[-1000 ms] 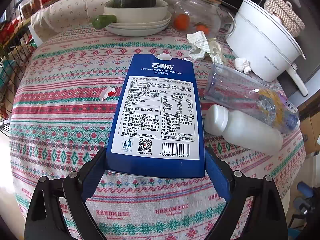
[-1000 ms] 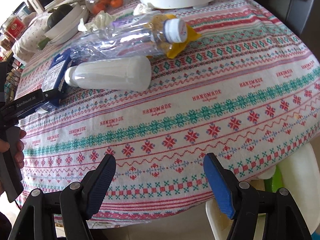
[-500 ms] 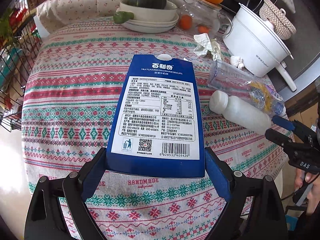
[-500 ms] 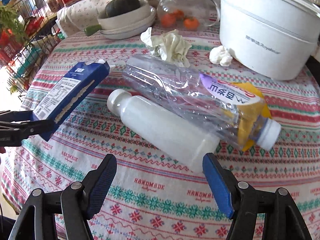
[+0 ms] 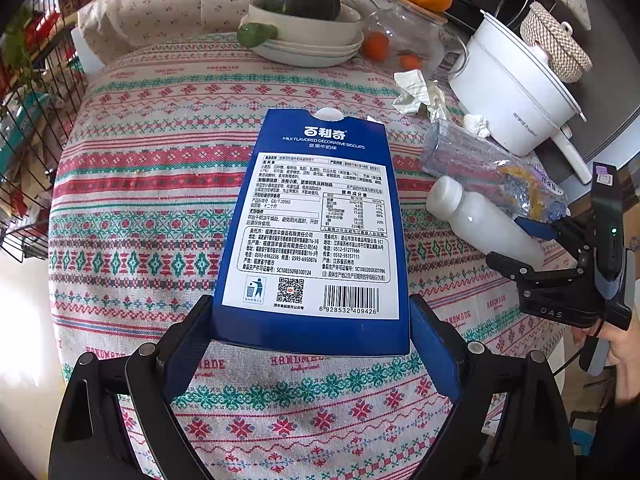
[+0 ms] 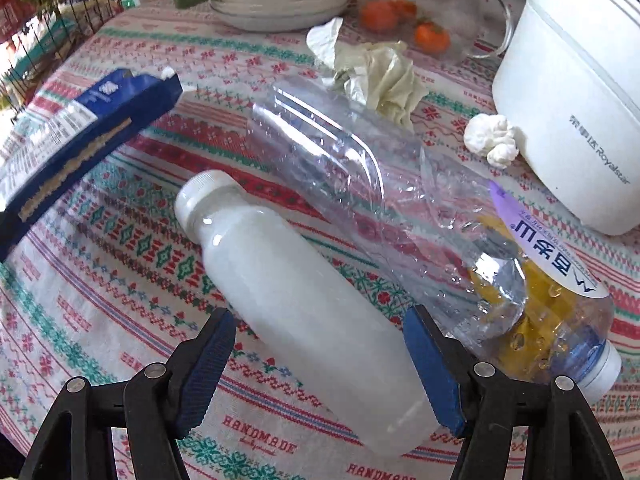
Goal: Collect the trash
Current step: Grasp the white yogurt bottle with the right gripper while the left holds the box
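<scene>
Mid-collection: left claw clenched on box, lifted off table. Right claw released, straddling white bottle; next, probably squeeze and lift.

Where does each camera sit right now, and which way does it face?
Left wrist: behind the left tool, looking steeply down at the gripped blue biscuit box; the right tool and a hand show at right.
Right wrist: behind the right tool, looking down, straddling the white opaque plastic bottle.
Shared: box, white bottle, crushed clear plastic bottle.
</scene>
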The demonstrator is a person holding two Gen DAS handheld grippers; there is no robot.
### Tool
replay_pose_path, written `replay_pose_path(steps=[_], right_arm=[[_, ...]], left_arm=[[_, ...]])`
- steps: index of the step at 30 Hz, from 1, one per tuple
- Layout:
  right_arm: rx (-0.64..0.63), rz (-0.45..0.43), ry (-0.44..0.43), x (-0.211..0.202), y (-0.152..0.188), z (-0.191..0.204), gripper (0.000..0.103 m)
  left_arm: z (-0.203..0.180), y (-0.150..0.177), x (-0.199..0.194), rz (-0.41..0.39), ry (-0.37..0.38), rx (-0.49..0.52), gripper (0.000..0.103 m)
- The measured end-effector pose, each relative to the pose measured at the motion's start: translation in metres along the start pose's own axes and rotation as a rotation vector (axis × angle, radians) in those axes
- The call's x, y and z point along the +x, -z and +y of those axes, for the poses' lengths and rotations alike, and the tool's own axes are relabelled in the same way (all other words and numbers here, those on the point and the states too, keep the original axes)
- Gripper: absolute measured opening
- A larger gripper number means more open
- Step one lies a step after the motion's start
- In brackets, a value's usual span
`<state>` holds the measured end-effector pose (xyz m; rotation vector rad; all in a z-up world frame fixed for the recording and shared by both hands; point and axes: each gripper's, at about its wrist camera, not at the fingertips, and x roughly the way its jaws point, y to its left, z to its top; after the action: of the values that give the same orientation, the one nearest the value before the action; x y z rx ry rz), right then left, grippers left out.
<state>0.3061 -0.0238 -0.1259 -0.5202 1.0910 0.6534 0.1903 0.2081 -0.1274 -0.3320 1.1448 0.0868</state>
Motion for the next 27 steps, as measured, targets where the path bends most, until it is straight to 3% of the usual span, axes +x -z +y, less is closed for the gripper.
replay_pose_path(steps=[5,11,21,27], right_arm=[[-0.066,0.048,0.084,0.016,0.013,0.005,0.064],[-0.054,0.020,0.076,-0.004,0.036,0.014,0.057],[0.194,-0.058,-0.003,-0.082,0.092,0.004,0.053],[0.332,-0.013,0.051,-0.093,0.138,-0.006,0.053]], left_arm=[[-0.008,0.002,-0.006,-0.010,0.006,0.021,0.094],[-0.027,0.005,-0.024,-0.049,0.039,0.049,0.094],[-0.070,0.030,-0.063,-0.107,0.131,0.106,0.094],[-0.113,0.053,-0.074,-0.113,0.192,0.176,0.094]])
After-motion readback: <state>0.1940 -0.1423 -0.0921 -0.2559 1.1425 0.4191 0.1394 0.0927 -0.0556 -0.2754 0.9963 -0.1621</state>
